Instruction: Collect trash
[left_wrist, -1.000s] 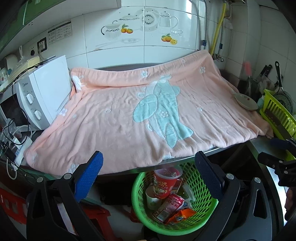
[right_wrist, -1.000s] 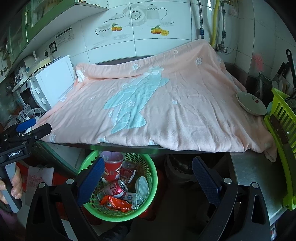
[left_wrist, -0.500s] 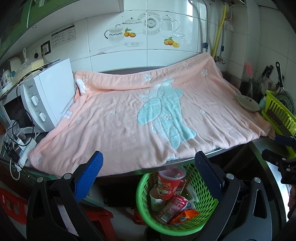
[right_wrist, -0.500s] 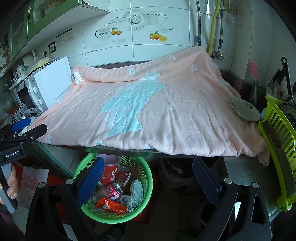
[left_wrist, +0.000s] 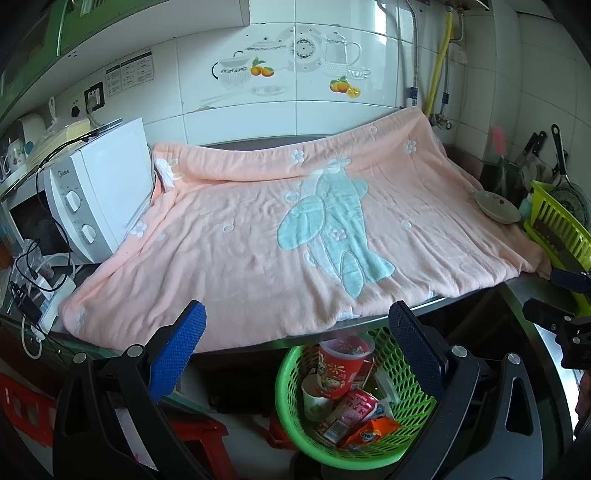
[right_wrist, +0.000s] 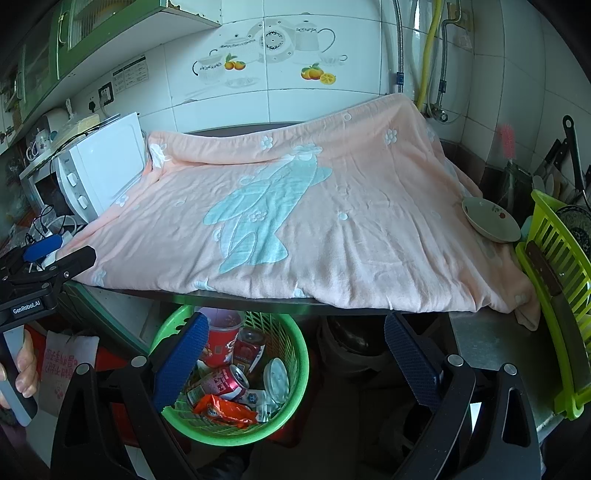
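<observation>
A green mesh trash basket (left_wrist: 295, 384) (right_wrist: 295, 373) stands on the floor under the counter's front edge. It holds a red cup (left_wrist: 338, 371) (right_wrist: 218, 341), a red can (right_wrist: 218, 384), an orange wrapper (right_wrist: 225, 408), a white lid (right_wrist: 277, 378) and other packets. My left gripper (left_wrist: 297, 345) is open and empty, above and in front of the basket. My right gripper (right_wrist: 293, 349) is open and empty, just right of the basket. Each gripper shows at the edge of the other's view.
A pink blanket (left_wrist: 280, 236) (right_wrist: 314, 221) with a pale blue figure covers the counter. A white microwave (left_wrist: 99, 192) stands at its left. A bowl (right_wrist: 489, 219) lies at the right, beside a yellow-green dish rack (right_wrist: 557, 266). Cables and a power strip (left_wrist: 44, 284) lie at the left.
Both grippers have drawn back and up a little from the counter, so more wall shows and the basket sits lower in view. Both stay open and empty.
</observation>
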